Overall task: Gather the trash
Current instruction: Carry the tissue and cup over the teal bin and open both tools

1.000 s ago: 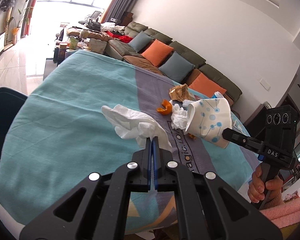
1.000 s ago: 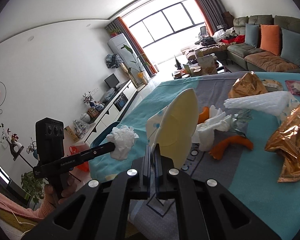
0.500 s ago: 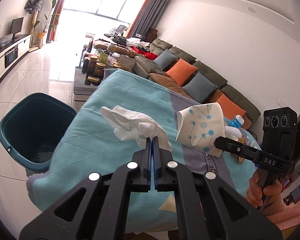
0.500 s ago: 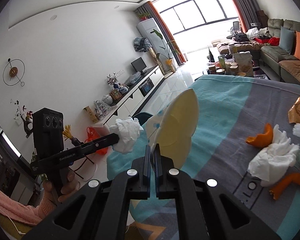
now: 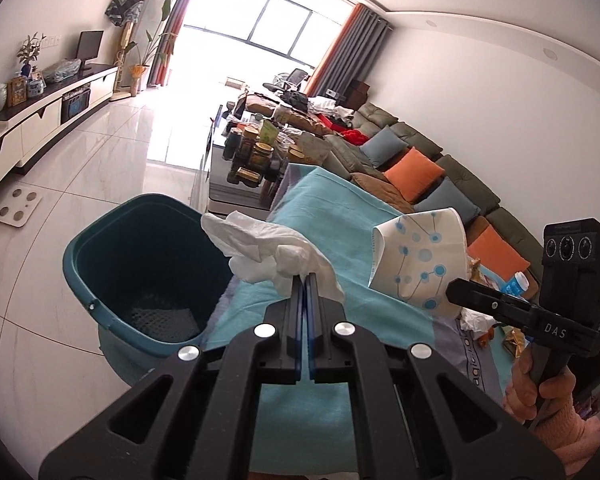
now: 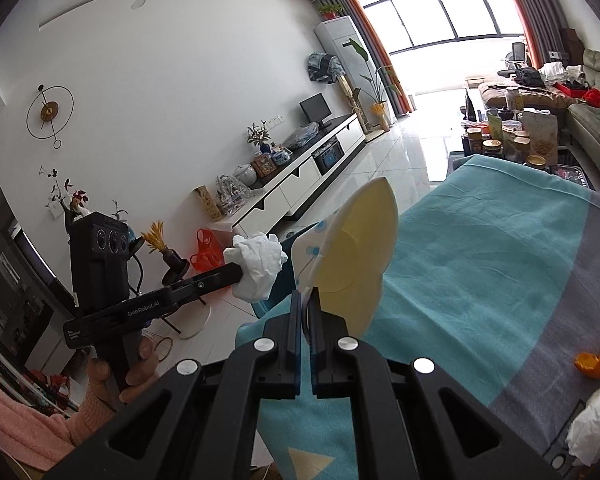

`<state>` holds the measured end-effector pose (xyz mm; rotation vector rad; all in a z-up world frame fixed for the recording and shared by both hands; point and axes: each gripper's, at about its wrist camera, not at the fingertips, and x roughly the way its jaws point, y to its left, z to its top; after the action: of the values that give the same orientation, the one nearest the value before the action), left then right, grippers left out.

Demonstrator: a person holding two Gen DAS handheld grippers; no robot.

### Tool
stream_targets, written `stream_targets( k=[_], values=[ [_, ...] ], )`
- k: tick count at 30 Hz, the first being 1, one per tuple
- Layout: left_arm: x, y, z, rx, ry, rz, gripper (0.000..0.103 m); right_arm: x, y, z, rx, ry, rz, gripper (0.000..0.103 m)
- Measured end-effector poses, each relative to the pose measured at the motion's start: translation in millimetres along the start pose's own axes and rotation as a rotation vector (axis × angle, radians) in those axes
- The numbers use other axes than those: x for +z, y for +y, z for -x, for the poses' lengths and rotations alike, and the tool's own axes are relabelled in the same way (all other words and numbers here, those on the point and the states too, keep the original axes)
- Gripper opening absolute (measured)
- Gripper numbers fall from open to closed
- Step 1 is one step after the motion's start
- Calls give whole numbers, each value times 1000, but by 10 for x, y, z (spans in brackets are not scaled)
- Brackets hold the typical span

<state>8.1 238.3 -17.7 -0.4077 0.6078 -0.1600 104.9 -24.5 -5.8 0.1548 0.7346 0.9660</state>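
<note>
**Both loads swing toward the bin**

Both grippers have carried their loads off the middle of the table and out toward the teal bin (image 5: 140,272), which has come into full view beside the table's edge. Clenched on a crumpled white tissue (image 5: 268,248), the left gripper (image 5: 305,280) holds it near the bin's rim on the table side. Just beyond, farther from the bin, the right gripper (image 6: 307,300) pinches a flattened paper cup (image 6: 352,252) by its edge. To drop cleanly, each load should probably be brought fully over the bin's mouth before the jaws part, tissue first. More litter, including an orange peel (image 6: 598,360), waits on the teal cloth (image 6: 480,248) well away from the bin.
</note>
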Motion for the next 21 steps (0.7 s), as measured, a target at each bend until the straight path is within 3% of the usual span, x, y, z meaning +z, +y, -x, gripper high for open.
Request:
stream_targets(
  k=[9, 21],
  values=[
    [92, 329, -6, 82, -2, 35, 2, 188, 95, -454, 33, 50, 33, 2],
    [169, 483, -168, 146, 13, 53, 2, 324, 217, -929, 22, 113, 56, 2]
  ],
)
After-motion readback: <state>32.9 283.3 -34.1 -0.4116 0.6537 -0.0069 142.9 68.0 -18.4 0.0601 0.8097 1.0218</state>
